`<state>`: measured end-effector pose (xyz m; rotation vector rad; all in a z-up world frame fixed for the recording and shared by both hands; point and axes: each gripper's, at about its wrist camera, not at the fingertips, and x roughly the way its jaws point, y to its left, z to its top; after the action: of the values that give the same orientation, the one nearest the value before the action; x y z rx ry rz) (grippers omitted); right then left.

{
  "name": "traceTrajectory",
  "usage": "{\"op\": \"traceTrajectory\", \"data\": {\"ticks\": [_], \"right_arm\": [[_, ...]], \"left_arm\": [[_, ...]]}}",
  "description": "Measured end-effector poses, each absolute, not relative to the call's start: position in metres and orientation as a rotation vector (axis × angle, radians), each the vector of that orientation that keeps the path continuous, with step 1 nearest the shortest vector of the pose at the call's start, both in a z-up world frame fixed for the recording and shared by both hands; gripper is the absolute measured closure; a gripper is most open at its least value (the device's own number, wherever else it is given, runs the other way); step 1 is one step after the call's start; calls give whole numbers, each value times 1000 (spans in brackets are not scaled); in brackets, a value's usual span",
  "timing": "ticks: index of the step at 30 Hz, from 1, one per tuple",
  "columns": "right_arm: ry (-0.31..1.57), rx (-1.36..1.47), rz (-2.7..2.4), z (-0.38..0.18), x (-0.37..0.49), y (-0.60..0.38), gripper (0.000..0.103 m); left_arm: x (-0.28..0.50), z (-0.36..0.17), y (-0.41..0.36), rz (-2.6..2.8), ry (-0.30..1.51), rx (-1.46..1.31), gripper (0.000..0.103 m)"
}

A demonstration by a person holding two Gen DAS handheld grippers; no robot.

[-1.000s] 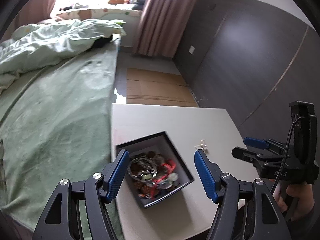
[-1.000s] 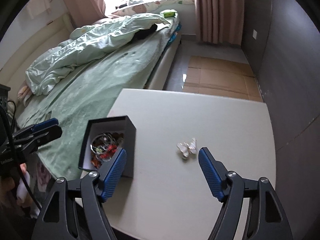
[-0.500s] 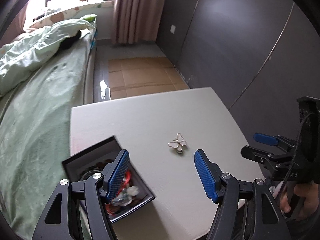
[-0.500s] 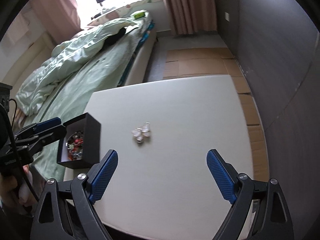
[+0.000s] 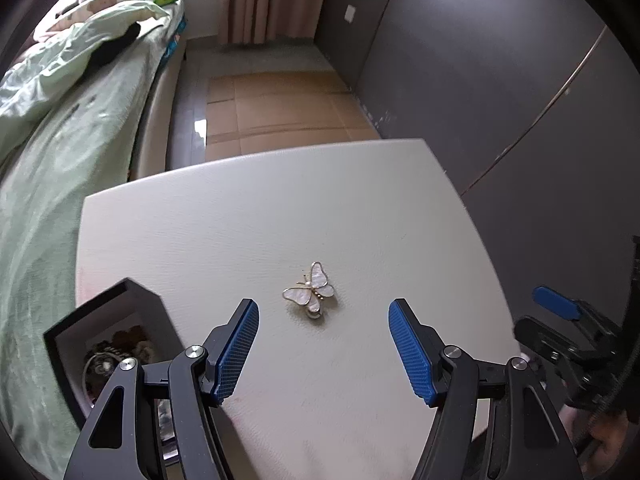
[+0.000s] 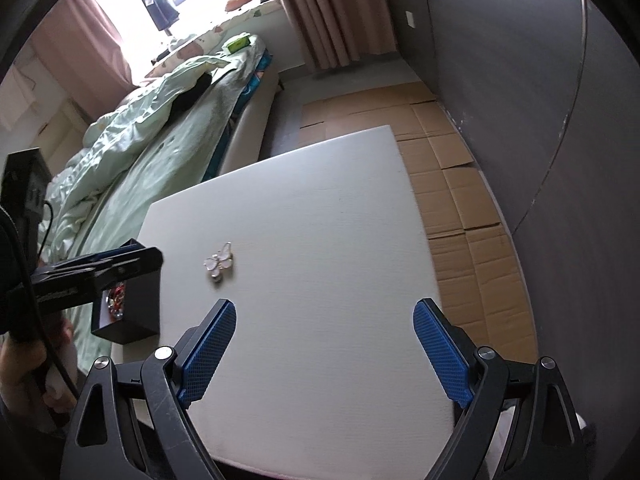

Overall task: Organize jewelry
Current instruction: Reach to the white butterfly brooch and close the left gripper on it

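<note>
A pearly butterfly brooch [image 5: 310, 292] with a gold rim lies on the white table [image 5: 280, 216]; it also shows in the right wrist view [image 6: 219, 264]. My left gripper [image 5: 323, 322] is open and empty, just short of the brooch, which lies between the lines of its fingers. A black open box [image 5: 104, 328] with mixed jewelry stands at the table's left edge, partly behind the left finger; it also shows in the right wrist view [image 6: 128, 312]. My right gripper [image 6: 324, 328] is open and empty over the table's near right part.
A bed with green bedding [image 5: 60, 120] runs along the table's left side. Flattened cardboard [image 5: 280, 108] covers the floor beyond the table. A dark wall [image 5: 500, 80] stands to the right. The right gripper appears at the right edge of the left wrist view [image 5: 560, 320].
My left gripper has swung right from above the box to face the brooch and come closer to it. My right gripper has moved right, away from the brooch, and opened wider.
</note>
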<state>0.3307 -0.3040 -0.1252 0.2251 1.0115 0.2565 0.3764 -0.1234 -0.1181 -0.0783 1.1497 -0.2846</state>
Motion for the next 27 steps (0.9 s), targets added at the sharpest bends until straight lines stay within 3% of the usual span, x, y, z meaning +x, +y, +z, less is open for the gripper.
{"op": "traceTrajectory", "data": {"ticks": [21, 27], "right_arm": [[1028, 316, 288, -147, 333, -321, 13], [1045, 305, 274, -154, 335, -318, 13]], "left_arm": [[405, -168, -155, -185, 1208, 53, 35], [409, -176, -158, -159, 1227, 59, 48]]}}
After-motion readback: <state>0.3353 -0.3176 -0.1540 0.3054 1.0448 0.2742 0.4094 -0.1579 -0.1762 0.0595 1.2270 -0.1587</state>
